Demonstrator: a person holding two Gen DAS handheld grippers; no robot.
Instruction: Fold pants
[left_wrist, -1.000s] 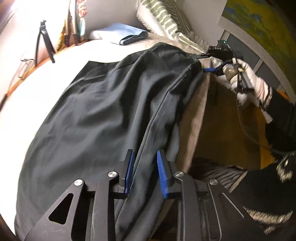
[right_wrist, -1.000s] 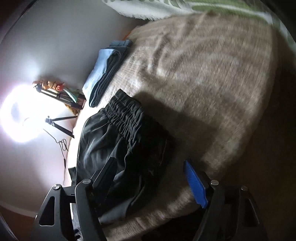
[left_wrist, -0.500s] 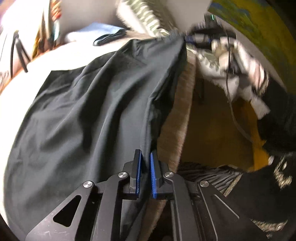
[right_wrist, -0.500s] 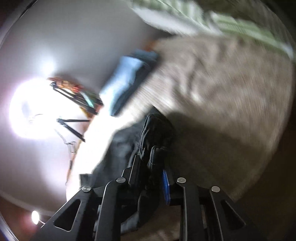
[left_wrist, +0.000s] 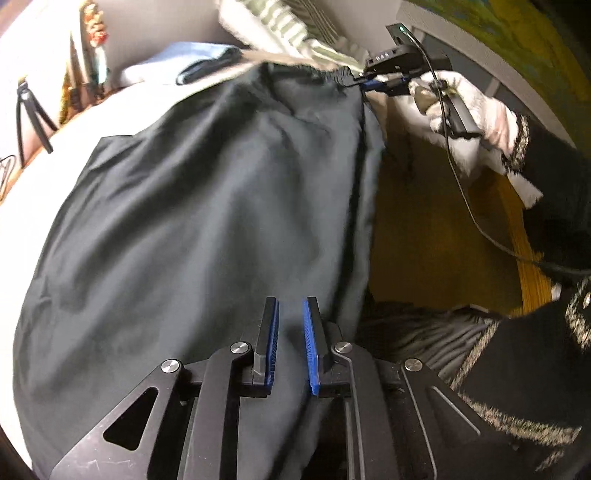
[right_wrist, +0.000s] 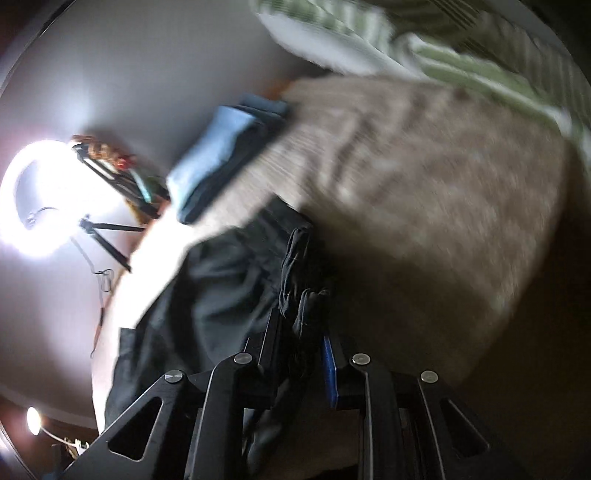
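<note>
Black pants (left_wrist: 207, 229) hang lifted between both grippers over a beige bed cover (right_wrist: 424, 192). My left gripper (left_wrist: 290, 306) is shut on the pants' near edge, with fabric bunched between its blue pads. My right gripper (right_wrist: 301, 325) is shut on the gathered elastic waistband (right_wrist: 295, 266). In the left wrist view it shows at the top right (left_wrist: 365, 83), held by a white-gloved hand (left_wrist: 469, 107), pinching the waistband corner.
Folded blue clothes (left_wrist: 184, 66) lie at the far side of the bed (right_wrist: 218, 162). A green-striped pillow (right_wrist: 461, 48) lies at the head. A ring light (right_wrist: 37, 199) and tripods (left_wrist: 31, 118) stand by the wall. Wooden floor (left_wrist: 443, 236) shows to the right.
Both grippers closed on the pants: the left on the near edge, the right on the waistband. The pants have been lifted and pulled taut between them.
</note>
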